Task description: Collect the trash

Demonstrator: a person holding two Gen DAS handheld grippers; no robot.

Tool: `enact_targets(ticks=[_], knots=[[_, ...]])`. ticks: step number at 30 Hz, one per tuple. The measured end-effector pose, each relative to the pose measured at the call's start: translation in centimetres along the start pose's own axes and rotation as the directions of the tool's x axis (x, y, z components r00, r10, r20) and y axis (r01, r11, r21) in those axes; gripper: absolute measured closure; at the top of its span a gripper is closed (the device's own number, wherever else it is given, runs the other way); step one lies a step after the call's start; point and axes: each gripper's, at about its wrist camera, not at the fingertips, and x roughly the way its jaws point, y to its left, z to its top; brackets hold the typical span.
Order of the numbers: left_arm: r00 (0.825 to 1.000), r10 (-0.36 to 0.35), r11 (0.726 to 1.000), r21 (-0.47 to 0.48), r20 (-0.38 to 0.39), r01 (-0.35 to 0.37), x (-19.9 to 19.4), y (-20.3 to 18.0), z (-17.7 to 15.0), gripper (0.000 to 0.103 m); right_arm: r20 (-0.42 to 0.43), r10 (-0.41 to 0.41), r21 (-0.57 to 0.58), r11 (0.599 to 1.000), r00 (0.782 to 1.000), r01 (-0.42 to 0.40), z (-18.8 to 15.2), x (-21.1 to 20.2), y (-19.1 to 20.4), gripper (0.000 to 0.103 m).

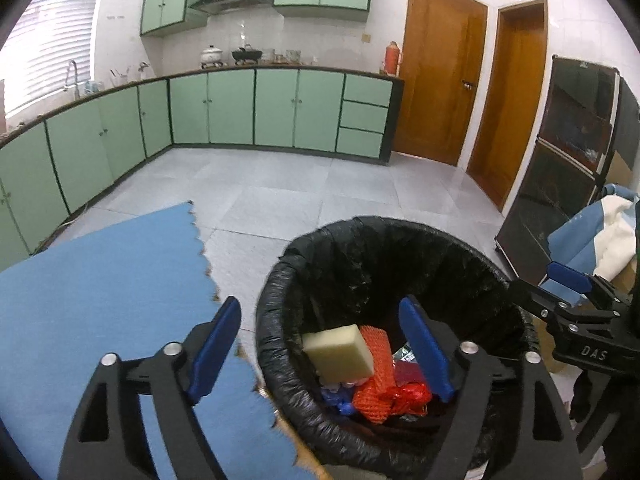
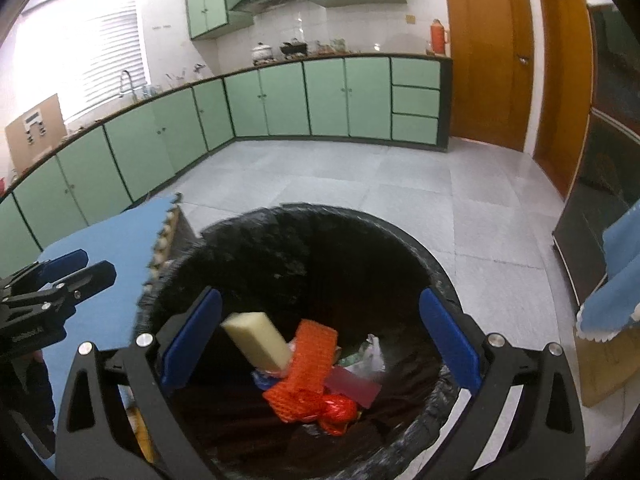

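- Left tongs [image 1: 320, 344] hang spread wide over the bin [image 1: 280, 276], pinching nothing.
- Right tongs [image 2: 320, 344] likewise gape empty above it.
- Yellow sponge [image 1: 339, 354] and orange mesh [image 1: 374, 380] sit inside the bin.

Left tongs [image 1: 324, 346] angled downward, jaws spread wide, nothing between the pads, right tongs [image 2: 320, 338] alongside, likewise angled downward, wide apart, empty
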Motion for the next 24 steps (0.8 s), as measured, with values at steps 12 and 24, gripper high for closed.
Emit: enact_targets(ticks=[12,24], knots=[[0.992,0.109,0.993,-0.051,0.065,-0.106,-9.5,2.1,-1.0,0.006,0.058,0.062,-0.01,0.998,0.996,-0.061,1.6,-8.2,4.2,0.005],[0.975,0.17,0.985,-0.065,0.14,-0.162,-17.2,2.3,-2.1,0.006,0.103,0.041,-0.048,0.998,0.994,-0.036,1.8,-14.6,6.9,0.005]])
